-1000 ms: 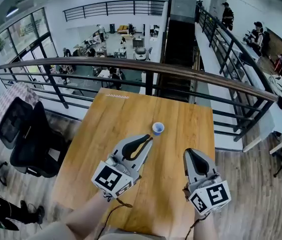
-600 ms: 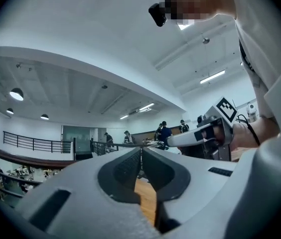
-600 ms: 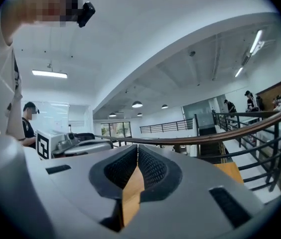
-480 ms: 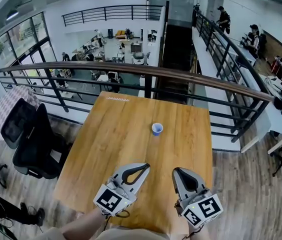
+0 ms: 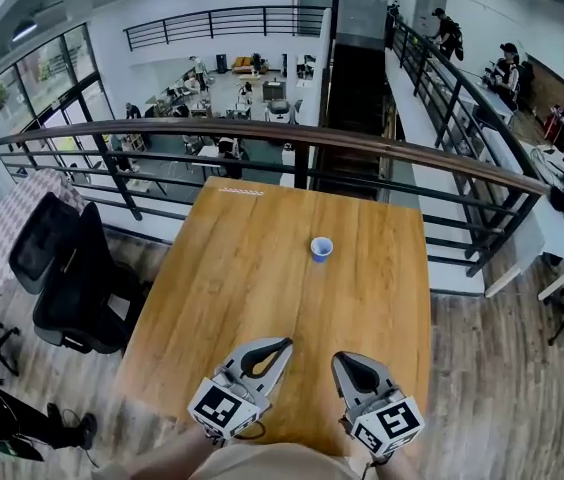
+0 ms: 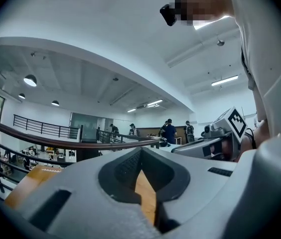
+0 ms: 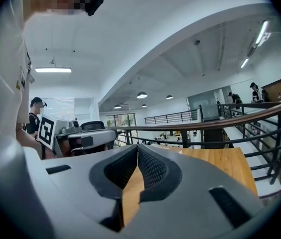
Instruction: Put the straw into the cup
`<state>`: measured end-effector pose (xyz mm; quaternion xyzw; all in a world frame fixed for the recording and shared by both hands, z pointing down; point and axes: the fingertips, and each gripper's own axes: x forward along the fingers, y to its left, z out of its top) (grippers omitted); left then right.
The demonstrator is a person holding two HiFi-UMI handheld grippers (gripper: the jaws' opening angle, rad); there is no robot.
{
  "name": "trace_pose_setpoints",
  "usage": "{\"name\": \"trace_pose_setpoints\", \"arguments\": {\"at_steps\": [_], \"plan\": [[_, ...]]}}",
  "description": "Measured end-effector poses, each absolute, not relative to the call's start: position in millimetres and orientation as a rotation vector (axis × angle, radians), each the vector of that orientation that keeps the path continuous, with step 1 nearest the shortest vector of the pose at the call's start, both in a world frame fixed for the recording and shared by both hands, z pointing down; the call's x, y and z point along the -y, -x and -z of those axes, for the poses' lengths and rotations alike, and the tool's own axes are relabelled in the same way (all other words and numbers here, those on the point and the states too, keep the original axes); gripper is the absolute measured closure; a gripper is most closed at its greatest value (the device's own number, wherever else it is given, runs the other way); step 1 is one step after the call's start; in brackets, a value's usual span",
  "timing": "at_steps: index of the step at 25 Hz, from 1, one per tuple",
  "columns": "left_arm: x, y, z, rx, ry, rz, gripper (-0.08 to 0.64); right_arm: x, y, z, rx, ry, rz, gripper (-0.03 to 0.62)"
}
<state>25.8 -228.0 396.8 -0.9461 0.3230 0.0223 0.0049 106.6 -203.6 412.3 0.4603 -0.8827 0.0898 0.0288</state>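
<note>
**Table** [image 5: 232,268]: wooden, rectangular. Its far end stands against a dark railing [image 5: 292,134] that overlooks a lower office floor.

**Cup** [image 5: 321,249]: small, blue, upright. It stands alone on the far half of the table, a little right of the middle. It is well apart from both grippers and nothing touches it. Its inside is too small to make out.

**Left gripper** [image 5: 286,344]: grey, with a marker cube at its rear. It is held over the near end of the table and points toward the far side, angled slightly right.
- Jaws are clenched tip to tip with nothing between them.
- In the left gripper view, only table wood shows through the hollow behind the meeting tips.
- The other gripper's marker cube sits at the right of that view.

**Right gripper** [image 5: 339,359]: grey, with a marker cube at its rear. It is just beside the left one over the near end of the table, angled slightly left. The two do not touch.
- Jaws are pressed together at the tips and hold nothing.
- The right gripper view shows bare wood through the hollow behind them.

**Chair** [image 5: 67,278]: black office type, on the plank floor to the left of the table.

**People** [image 5: 509,63]: several, on the raised walkway at the upper right, far from the table.
</note>
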Motion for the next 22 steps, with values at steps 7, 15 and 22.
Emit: {"name": "trace_pose_setpoints", "arguments": {"at_steps": [7, 15, 22], "plan": [[222, -27, -396, -1.006, 2.988, -0.045, 0.545, 204, -104, -403, 2.715, -1.426, -0.239, 0.571], [224, -16, -402, -1.015, 2.964, -0.050, 0.545, 202, -103, -411, 2.688, -1.431, -0.272, 0.571], [224, -10, -400, -1.052, 2.937, -0.057, 0.545, 203, -101, -414, 2.701, -1.425, -0.307, 0.571]]}}
